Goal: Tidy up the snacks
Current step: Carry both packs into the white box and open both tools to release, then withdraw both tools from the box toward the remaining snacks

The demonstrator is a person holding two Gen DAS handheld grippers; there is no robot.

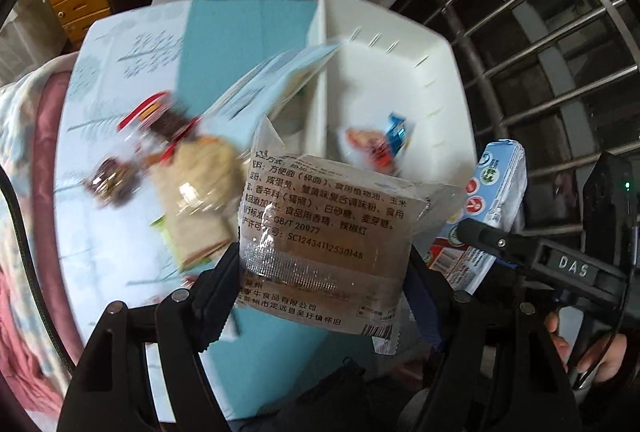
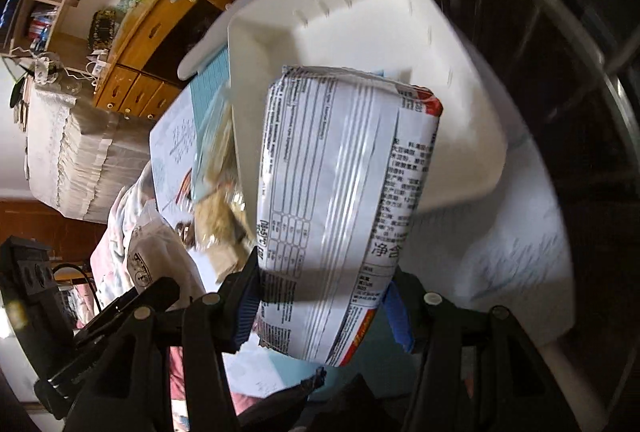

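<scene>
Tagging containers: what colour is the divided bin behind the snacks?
Plain white bin, clearest in the left wrist view.

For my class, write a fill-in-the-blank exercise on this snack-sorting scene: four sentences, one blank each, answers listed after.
1. The left gripper holds a see-through packet with ____ printed text.
2. The right gripper is shut on a mostly ____ packet with a red corner.
3. Behind both packets stands a bin coloured ____.
4. Inside the bin lies ____ small snack.

Missing words: black; white; white; one
</scene>
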